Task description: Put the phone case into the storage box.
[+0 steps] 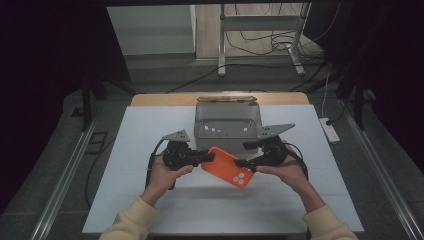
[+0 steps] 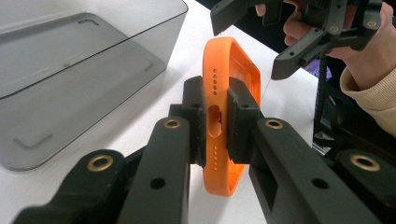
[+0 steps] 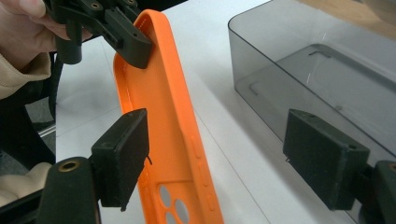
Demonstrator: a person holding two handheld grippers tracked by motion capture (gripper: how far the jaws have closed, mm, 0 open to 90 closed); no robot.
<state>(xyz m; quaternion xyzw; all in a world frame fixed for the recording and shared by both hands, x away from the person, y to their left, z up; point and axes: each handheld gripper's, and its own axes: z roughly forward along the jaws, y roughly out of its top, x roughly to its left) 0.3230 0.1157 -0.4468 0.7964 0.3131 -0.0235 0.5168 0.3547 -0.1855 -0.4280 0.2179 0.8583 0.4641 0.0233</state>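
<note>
From above, the orange phone case (image 1: 228, 166) hangs over the middle of the white tabletop (image 1: 150, 210), between both hands, just before the grey bin (image 1: 227, 126). The left hand-held gripper (image 2: 217, 122) clamps the case's bottom edge by the port slot. The right hand-held gripper (image 3: 229, 154) stands released, its pads either side of the case's camera end without pressing it.

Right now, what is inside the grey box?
Nothing loose shows inside the grey box: its translucent walls reveal only molded marks on the floor. The orange phone case is outside, clamped by the left tool.
</note>
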